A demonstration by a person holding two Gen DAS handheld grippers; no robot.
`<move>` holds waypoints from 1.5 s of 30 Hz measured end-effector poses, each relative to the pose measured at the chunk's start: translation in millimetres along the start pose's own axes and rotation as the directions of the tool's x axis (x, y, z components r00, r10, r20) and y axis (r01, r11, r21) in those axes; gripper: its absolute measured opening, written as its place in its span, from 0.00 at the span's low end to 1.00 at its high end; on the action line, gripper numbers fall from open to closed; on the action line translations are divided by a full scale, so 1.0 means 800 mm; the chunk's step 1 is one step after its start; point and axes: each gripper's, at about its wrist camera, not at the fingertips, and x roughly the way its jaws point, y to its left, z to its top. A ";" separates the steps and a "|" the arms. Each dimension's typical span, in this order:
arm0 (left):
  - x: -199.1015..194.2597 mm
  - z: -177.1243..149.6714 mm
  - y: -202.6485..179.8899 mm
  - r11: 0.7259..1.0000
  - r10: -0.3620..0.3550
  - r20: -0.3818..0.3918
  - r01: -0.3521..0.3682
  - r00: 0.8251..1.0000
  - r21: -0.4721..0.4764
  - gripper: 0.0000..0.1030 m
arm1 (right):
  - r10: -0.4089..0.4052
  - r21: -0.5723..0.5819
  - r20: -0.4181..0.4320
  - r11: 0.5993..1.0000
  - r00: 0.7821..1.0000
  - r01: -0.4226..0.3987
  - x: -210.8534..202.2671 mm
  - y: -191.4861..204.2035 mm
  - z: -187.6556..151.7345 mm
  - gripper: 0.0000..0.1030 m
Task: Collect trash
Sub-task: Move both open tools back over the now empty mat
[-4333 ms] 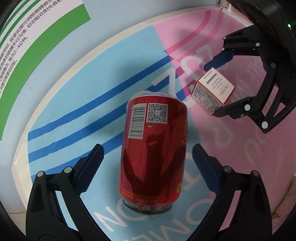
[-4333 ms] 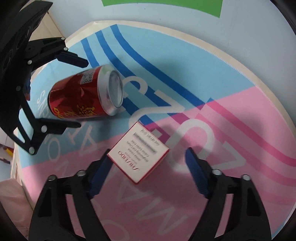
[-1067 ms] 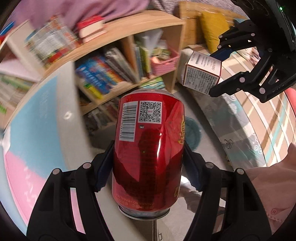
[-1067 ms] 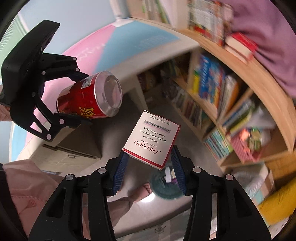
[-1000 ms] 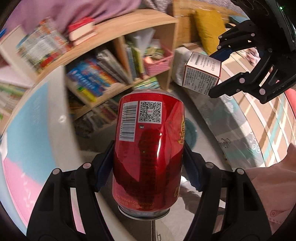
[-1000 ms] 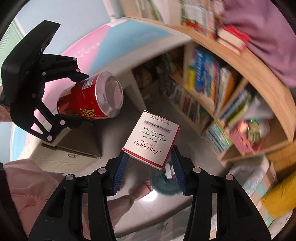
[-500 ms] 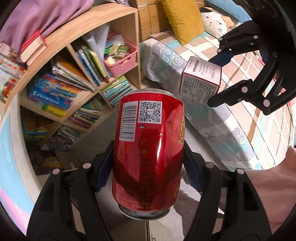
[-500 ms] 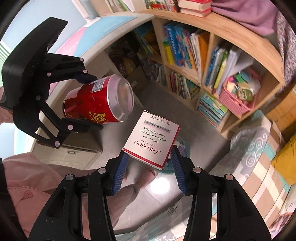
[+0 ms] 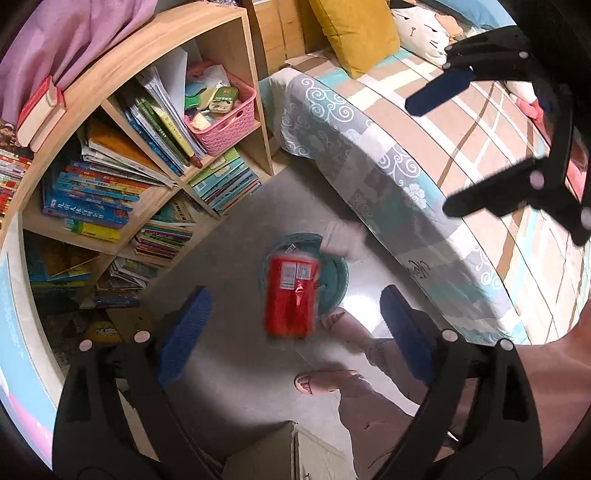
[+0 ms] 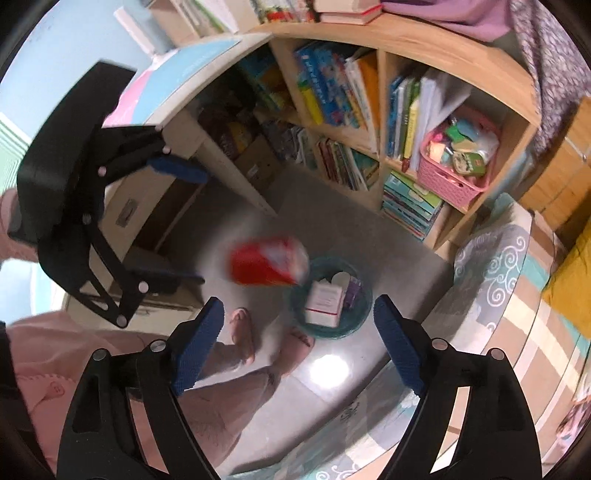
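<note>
Red can (image 9: 291,297), teal bin (image 10: 360,314), white red-edged box (image 10: 324,303).

Home bedroom — bed (image 9: 424,155), pillows (image 9: 354,29), crammed bookshelf (image 9: 122,155).

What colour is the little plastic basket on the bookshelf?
Pink; the woven plastic basket shows best in the right wrist view.

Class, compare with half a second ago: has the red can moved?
Yes. The red can has left the open left gripper and is falling toward the teal bin on the floor.
</note>
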 end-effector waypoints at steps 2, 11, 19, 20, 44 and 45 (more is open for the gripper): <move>-0.001 0.000 0.000 1.000 0.005 -0.001 -0.005 1.000 -0.004 0.87 | 0.002 0.012 0.001 1.000 1.000 -0.002 -0.002 -0.008 0.000 0.81; -0.017 -0.018 0.022 0.995 0.045 0.013 -0.043 0.999 -0.094 0.88 | 0.006 -0.003 0.009 1.000 1.000 -0.006 0.000 -0.006 0.013 0.81; -0.057 -0.053 0.052 0.967 0.115 0.067 -0.096 0.991 -0.237 0.88 | 0.033 -0.084 0.022 0.996 0.999 -0.031 0.004 0.034 0.053 0.81; -0.062 -0.059 0.057 0.960 0.129 0.072 -0.106 0.989 -0.258 0.88 | 0.035 -0.096 0.025 0.995 0.999 -0.032 0.005 0.038 0.058 0.81; -0.204 -0.349 0.159 0.596 0.379 0.047 -0.205 0.924 -0.776 0.93 | 0.161 -0.491 0.023 0.862 0.987 -0.129 0.072 0.348 0.216 0.83; -0.209 -0.368 0.159 0.572 0.390 0.036 -0.211 0.920 -0.793 0.93 | 0.169 -0.512 0.014 0.848 0.986 -0.138 0.077 0.367 0.220 0.83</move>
